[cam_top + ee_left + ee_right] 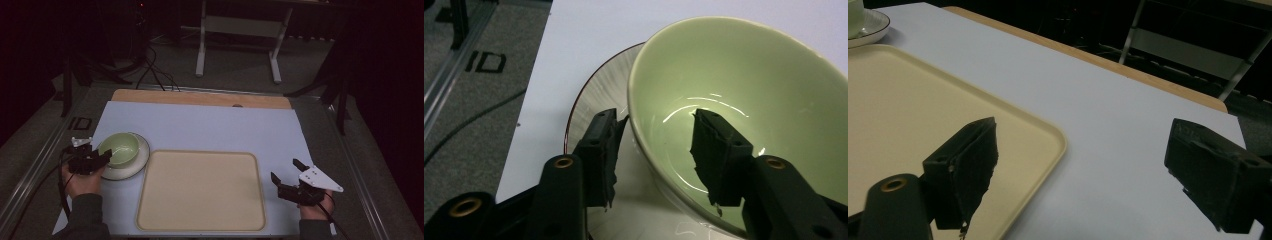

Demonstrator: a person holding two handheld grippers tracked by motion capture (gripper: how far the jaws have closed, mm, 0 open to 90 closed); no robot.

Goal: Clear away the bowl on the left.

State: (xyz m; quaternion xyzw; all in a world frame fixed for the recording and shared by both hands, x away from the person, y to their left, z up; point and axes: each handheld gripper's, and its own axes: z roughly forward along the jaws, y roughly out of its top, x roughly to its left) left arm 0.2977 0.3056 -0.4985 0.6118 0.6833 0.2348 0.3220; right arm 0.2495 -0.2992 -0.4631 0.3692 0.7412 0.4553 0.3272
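Observation:
A pale green bowl (120, 147) (734, 75) rests on a white plate (137, 165) (594, 95) at the left of the mat. My left gripper (102, 157) (659, 116) is open and straddles the bowl's near rim: one jaw is inside the bowl, the other outside over the plate, its tip just at the rim. A bare beige tray (200, 190) (908, 100) lies in the middle. My right gripper (284, 169) (1085, 127) is wide open over the mat, right of the tray, with nothing between its jaws.
A light mat (200, 125) covers the table, with a strip of wooden edge (200, 97) at the far side. A metal rail (35, 165) runs along the left. Beyond the table stand a white frame (240, 30) and floor cables (155, 70).

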